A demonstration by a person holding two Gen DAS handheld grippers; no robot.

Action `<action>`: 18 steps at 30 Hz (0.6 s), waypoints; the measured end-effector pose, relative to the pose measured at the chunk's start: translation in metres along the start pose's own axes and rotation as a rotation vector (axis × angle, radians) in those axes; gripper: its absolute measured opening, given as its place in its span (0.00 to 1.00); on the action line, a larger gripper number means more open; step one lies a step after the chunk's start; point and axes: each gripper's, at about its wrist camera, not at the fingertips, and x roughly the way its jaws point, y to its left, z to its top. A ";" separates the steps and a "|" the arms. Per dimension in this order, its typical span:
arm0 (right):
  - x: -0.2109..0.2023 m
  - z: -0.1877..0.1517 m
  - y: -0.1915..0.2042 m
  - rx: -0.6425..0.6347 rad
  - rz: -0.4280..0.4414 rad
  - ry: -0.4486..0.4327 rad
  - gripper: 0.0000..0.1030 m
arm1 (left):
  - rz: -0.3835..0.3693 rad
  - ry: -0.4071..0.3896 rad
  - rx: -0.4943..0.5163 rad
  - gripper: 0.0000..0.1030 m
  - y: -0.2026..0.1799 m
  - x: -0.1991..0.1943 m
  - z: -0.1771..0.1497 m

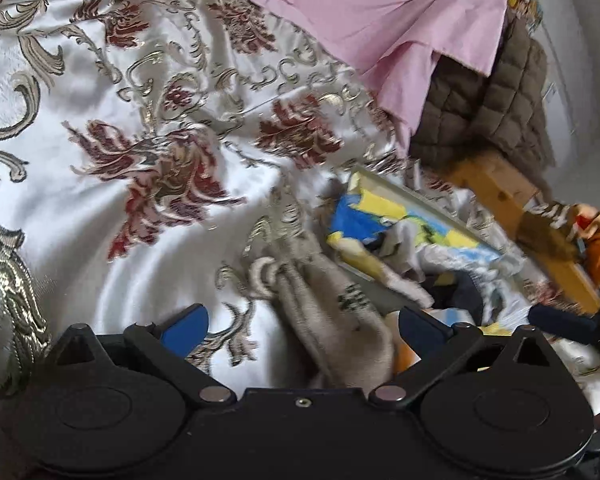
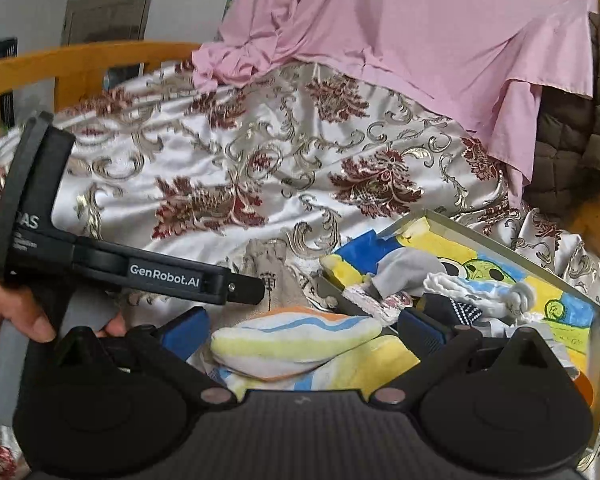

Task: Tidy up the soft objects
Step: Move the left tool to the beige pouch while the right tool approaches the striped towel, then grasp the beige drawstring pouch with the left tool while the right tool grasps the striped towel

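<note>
A beige sock [image 1: 332, 312] with dark marks lies on the patterned satin bedspread [image 1: 100, 208], between my left gripper's [image 1: 300, 324] wide-open blue fingers. It also shows in the right wrist view [image 2: 274, 276], under the left gripper's tip [image 2: 252, 290]. My right gripper [image 2: 300, 330] is open over a striped yellow, white and orange sock [image 2: 296, 344]. Beside it a shallow box [image 2: 500, 240] with a colourful painted lining holds several socks, among them a grey one [image 2: 404, 268] and a white one [image 2: 480, 284].
A pink sheet [image 2: 420, 40] drapes over the back. A brown quilted blanket [image 1: 500, 112] hangs at the right by a wooden bed frame [image 1: 496, 192]. A wooden rail [image 2: 80, 60] runs at the left. The box [image 1: 440, 208] shows in the left wrist view too.
</note>
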 end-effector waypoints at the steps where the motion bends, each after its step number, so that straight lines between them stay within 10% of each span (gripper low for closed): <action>1: 0.003 0.000 0.002 -0.012 -0.005 0.009 1.00 | 0.000 0.002 0.003 0.98 0.001 0.000 -0.001; 18: 0.014 -0.024 -0.022 0.070 0.054 0.135 0.87 | -0.146 0.061 0.104 0.67 -0.009 0.004 -0.016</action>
